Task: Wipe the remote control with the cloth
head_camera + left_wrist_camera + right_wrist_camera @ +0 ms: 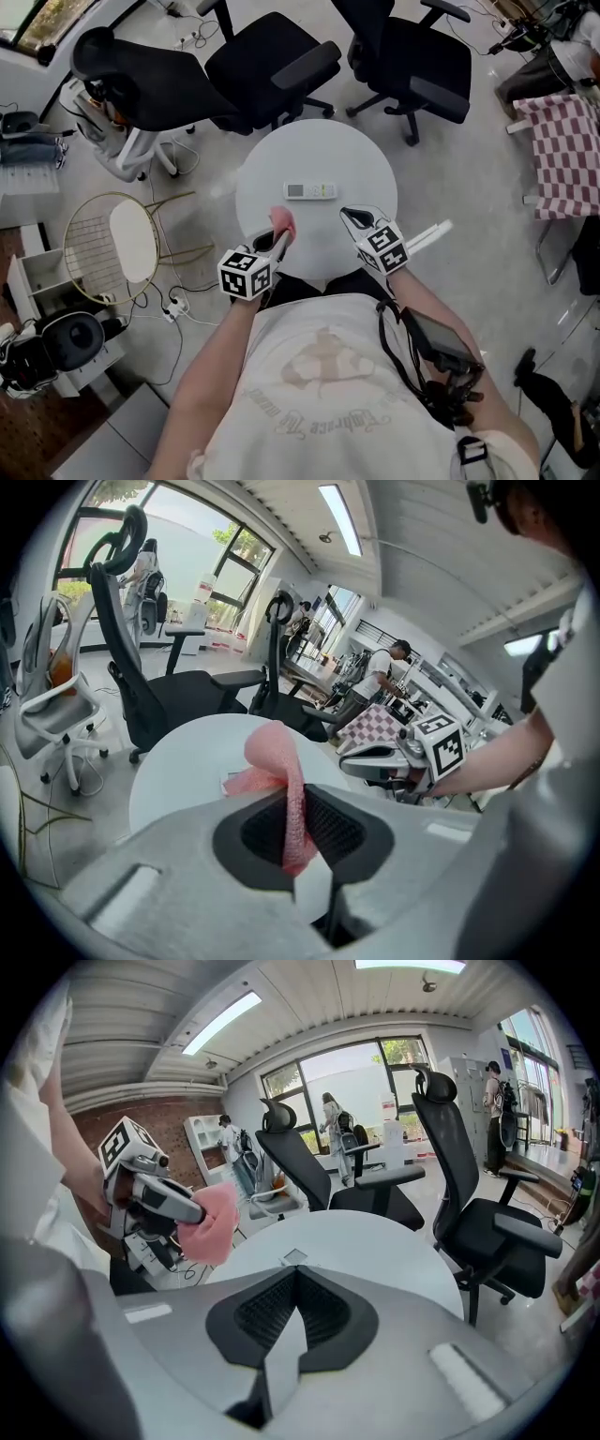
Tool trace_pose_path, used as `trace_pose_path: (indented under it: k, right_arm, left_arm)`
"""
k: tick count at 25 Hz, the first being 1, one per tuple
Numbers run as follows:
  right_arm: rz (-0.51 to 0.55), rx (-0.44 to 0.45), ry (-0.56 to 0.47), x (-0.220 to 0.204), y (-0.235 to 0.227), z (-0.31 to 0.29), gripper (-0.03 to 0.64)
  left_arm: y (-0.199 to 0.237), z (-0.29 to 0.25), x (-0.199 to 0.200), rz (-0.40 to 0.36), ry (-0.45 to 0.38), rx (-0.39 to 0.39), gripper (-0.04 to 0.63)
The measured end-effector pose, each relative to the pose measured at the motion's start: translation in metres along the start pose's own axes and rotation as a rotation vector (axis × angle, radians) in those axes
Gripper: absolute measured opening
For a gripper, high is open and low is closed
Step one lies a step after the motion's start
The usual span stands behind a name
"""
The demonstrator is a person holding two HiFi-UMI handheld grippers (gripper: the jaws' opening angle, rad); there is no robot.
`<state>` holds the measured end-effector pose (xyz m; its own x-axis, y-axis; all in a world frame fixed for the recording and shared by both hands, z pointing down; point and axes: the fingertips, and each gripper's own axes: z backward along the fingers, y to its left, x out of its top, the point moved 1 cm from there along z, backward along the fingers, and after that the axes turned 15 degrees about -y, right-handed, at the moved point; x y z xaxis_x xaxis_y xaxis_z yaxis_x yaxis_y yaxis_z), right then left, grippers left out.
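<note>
Round white counter (272,164): standing with black office chairs (272,66) crowding its far side, a gold wire-frame stool (131,242) sitting to its left, and red-and-white checked fabric (567,150) lying well apart on the right.

Slim white remote control (310,191): lying flat near the counter's middle, its long axis running left to right across the head view. Which end is the front cannot be told.

Left gripper (281,232): hovering over the counter's near edge, its jaws clamping a pink textured cloth (282,221). The cloth is bunching above the tips and hanging down between the pads.

Right gripper (348,217): jaws pressing together with nothing between them, pointing toward the remote control, sitting near it but apart.
</note>
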<state>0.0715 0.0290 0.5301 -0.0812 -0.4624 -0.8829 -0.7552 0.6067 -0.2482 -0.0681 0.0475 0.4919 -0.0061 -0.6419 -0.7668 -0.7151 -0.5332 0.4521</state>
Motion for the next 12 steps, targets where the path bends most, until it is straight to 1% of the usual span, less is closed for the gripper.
trace_pose_path:
  k: [5,9,12]
  right_arm:
    - [0.021,-0.031,0.058,-0.013,-0.007,-0.013,0.008]
    - [0.041,-0.073,0.116,-0.028,-0.007,-0.020,0.008]
    - [0.056,-0.082,0.158,-0.037,-0.011,-0.023,0.008]
  left_arm:
    - [0.013,-0.017,-0.005,-0.008,0.044,-0.059,0.032]
    - [0.025,-0.027,-0.018,-0.029,0.111,-0.123,0.031]
    - [0.030,-0.041,-0.017,-0.040,0.150,-0.152,0.031]
